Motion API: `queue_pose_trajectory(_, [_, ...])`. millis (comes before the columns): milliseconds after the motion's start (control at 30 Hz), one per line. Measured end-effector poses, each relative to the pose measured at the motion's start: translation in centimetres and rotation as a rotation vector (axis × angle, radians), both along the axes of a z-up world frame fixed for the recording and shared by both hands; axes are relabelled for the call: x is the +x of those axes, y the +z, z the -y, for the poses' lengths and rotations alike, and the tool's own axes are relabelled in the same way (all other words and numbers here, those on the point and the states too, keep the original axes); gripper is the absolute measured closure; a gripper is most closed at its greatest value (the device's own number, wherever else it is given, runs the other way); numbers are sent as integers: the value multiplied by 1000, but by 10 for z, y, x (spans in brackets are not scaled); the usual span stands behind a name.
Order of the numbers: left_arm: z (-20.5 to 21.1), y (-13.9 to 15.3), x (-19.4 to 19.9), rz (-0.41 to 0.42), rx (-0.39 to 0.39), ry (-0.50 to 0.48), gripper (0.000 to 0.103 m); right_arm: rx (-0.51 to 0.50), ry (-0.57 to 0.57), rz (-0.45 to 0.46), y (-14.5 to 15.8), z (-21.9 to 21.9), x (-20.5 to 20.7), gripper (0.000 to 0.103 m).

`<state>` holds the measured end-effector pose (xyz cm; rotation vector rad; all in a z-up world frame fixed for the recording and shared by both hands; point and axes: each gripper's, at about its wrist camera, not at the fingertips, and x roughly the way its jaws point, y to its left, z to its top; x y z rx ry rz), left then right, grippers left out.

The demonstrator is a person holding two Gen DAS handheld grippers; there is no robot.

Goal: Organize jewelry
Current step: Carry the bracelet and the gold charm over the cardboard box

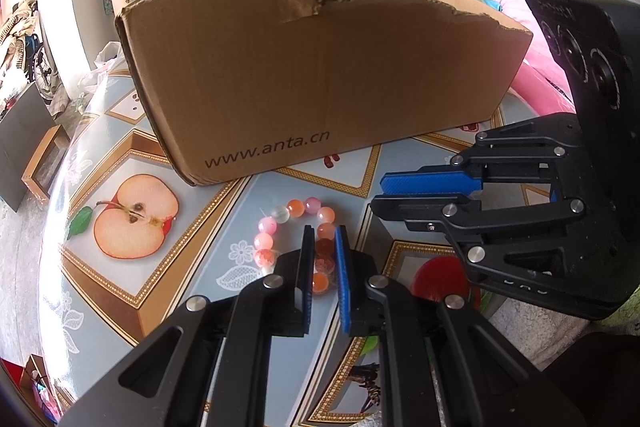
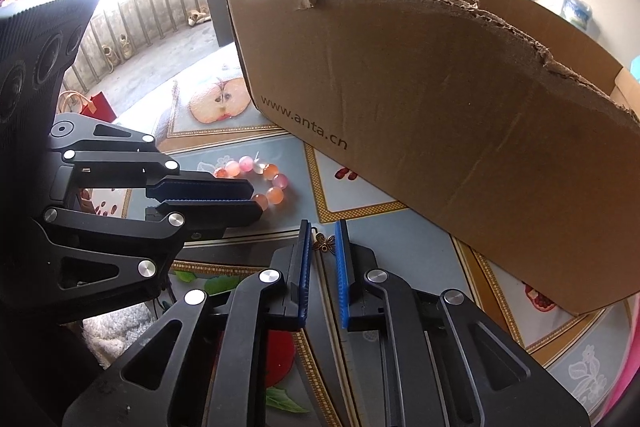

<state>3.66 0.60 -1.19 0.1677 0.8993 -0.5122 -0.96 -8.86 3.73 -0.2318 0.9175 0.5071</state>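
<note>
Both grippers are down at the near edge of the table (image 1: 120, 291), each narrowed almost shut around a piece of jewelry. On the left, the left gripper (image 1: 325, 233) straddles the near side of a bead bracelet (image 1: 294, 227) lying flat on the fruit-print tablecloth; several pink and orange beads sit between its blue pads, and the gap looks about as narrow as the beads allow, so I judge it to be pinching the strand, though actual contact is hard to confirm. To the right, the right gripper (image 2: 323, 227) has its jaws drawn in just as close around a small bronze butterfly charm (image 2: 325, 243), which lies on the cloth between the fingertips; whether the pads really press on it I cannot tell.

Just beyond both pieces, on the far side, stands an open cardboard box (image 1: 320, 75) with a torn top edge, its near wall close to the bracelet and the charm.

The step in hand looks like the pick-up: both pieces seized, neither lifted yet. Next, each hand would need to rise clear of the ragged rim, carry over the near wall and release inside. The bracelet may dangle and catch the torn edge; the tiny charm could slip from a loose pinch.
</note>
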Motion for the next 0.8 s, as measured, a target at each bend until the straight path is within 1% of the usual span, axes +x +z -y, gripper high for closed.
queue_pose_trajectory(400, [1,0,1,2,5,1,93,15,-12,-6,1,5,6,93])
queue_pose_trajectory(667, [8,-1,2,30,48,3,93,44,-37,14,13,14,0,93])
queue_pose_trajectory(800, [7,1,6,27,48,13,94,77,-60,37,24,22,-7,93])
